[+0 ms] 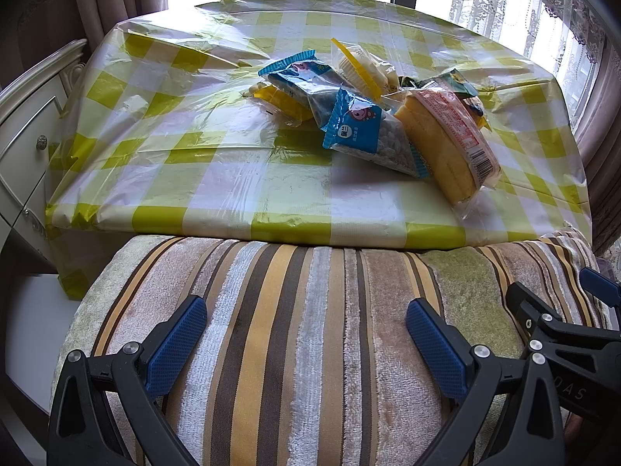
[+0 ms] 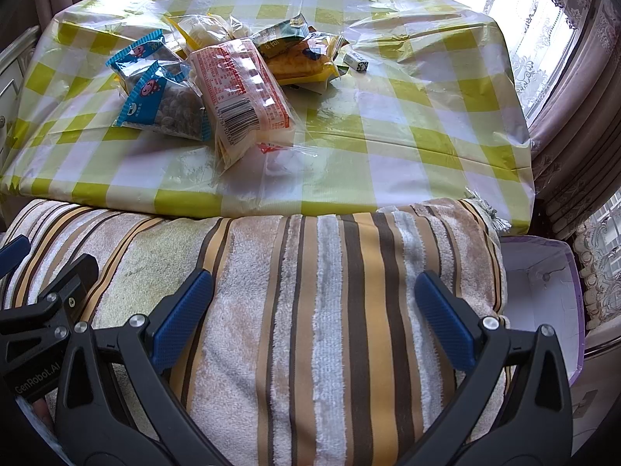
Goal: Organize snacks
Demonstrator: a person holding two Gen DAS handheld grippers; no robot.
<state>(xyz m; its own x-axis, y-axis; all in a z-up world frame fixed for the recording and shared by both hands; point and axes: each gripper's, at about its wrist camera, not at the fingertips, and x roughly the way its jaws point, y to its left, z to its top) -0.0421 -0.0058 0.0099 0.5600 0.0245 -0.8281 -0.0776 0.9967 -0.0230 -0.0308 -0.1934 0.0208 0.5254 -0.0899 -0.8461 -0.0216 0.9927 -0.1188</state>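
Both pairs of tongs hang side by side over a striped towel point(image 1: 310, 330) draped on something padded in front of the worktop point(image 1: 194, 163), which is wrapped in a yellow-and-white checked plastic cloth. The left tongs point(image 1: 306, 345) stand wide open with nothing between the blue pads, and the right tongs point(image 2: 314, 320) are spread just as wide and hold nothing either (each pair shows at the edge of the other's camera). The snacks sit in a loose heap point(image 1: 372, 108) on the worktop, well apart from both tools. Nearest the front edge lies a long sponge cake in clear wrap point(image 2: 240, 93) with a red printed label and a barcode, resting partly on a blue packet of nuts point(image 2: 163, 105) just to its left. A second blue packet point(image 2: 143, 54) lies behind that one, overlapped by it. Further back there are pale pastries in a clear bag point(image 2: 202, 29), and a green-topped packet point(image 2: 285, 37) leans over a flat yellow one point(image 2: 302, 64). A small wrapped sweet point(image 2: 356, 62) lies by itself just to the right of the heap, touching nothing else. To the right of the towel, below the worktop's edge, stands an open box with a purple rim point(image 2: 543, 291). A white carved cabinet point(image 1: 27, 116) stands against the worktop's left side, and curtains hang at the bright windows behind.
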